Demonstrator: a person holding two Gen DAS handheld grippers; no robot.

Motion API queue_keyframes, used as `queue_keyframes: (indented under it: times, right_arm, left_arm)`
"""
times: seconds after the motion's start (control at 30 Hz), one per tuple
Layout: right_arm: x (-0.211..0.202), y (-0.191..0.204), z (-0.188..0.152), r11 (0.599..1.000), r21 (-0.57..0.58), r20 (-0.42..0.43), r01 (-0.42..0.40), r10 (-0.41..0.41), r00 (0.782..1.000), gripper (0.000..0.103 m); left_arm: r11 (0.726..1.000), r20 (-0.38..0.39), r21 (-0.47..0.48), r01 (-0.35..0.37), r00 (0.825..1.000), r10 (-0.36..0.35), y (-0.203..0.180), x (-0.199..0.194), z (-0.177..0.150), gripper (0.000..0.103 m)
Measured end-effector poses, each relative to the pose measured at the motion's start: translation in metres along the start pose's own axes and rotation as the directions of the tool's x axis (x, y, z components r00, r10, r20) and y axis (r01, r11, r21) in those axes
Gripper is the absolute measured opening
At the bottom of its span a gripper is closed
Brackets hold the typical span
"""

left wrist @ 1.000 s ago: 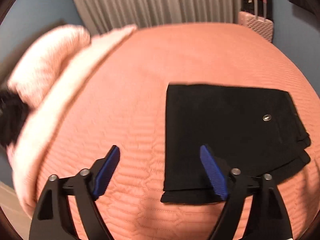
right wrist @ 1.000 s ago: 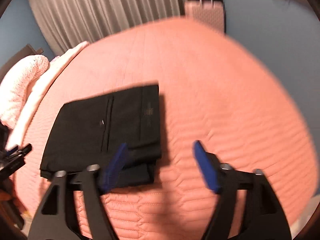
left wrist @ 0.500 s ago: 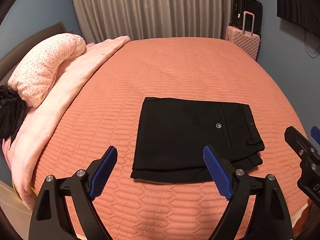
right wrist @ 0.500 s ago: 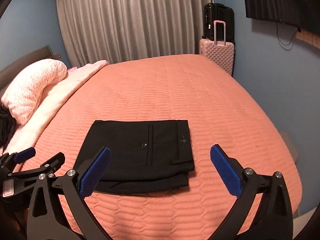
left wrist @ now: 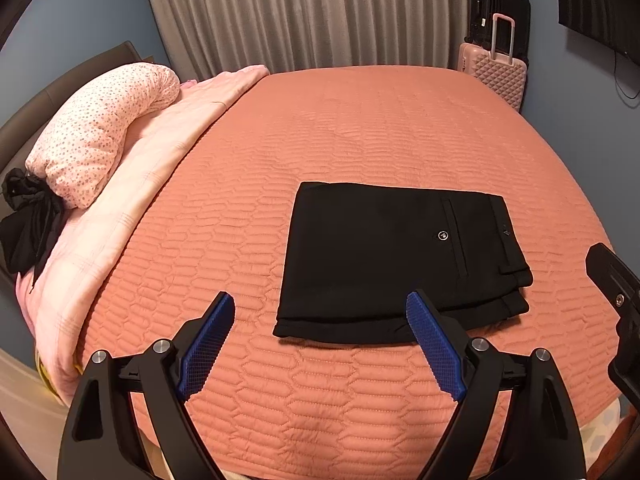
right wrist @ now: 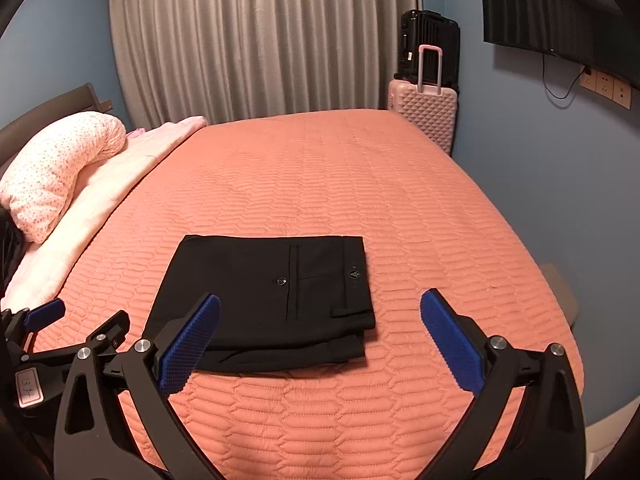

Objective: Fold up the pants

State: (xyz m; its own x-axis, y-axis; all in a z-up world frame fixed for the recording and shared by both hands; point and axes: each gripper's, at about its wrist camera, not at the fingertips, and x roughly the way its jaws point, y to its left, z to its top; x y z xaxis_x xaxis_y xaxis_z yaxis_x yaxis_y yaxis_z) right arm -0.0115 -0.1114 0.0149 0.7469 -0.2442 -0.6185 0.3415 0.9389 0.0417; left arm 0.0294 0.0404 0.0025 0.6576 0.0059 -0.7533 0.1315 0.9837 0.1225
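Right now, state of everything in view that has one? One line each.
pants: folded into a flat rectangle, lying on the bedspread, nothing touching them
left tool: open, empty, above the near edge of the bed
right tool: open, empty, clear of the pants
curtain: drawn shut
pink suitcase: upright, handle pulled up
black suitcase: upright behind the pink one
pillow: bent over, on the pink blanket

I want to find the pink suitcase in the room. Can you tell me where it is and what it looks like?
Look past the big orange bed to the far right corner, beside the grey curtain. The pink suitcase stands there with its handle pulled up. A black suitcase stands behind it; the pink one is in front, with a bumpy diamond pattern.
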Motion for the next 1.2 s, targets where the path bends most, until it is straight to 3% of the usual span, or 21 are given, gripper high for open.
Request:
queue_keyframes:
  times: [0.7,1.2]
  right_arm:
    - [0.004,0.014,-0.001,0.999,-0.012,-0.025,-0.044,0.043,0.999,0.098]
    - [0.005,0.013,-0.003,0.999,-0.008,-0.027,-0.051,0.05,0.998,0.098]
  left_arm:
    - [0.998,-0.024,-0.027,0.051,0.998,-0.051,0.017,0.003,-0.003,0.086]
    - [1.0,0.014,0.005,0.023,1.0,-0.023,0.012,-0.007,-0.004,0.086]
